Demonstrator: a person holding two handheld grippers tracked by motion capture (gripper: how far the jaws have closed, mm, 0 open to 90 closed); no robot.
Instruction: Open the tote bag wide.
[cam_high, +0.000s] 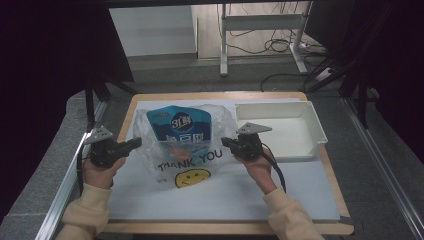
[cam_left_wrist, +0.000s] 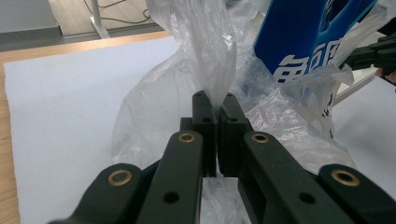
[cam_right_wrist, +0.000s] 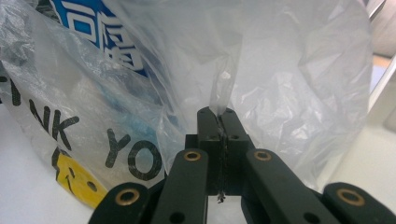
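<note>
Both grippers are clamped on the clear plastic bag: your left gripper pinches a twist of film at the bag's left edge, your right gripper a fold at its right edge. Keep both pinches firm and level so the film doesn't tear or slip. The bag sits mid-table on the white mat, left of the white tray. The blue snack pouch inside stands upright, its long axis running near to far, top pointing away from you.
</note>
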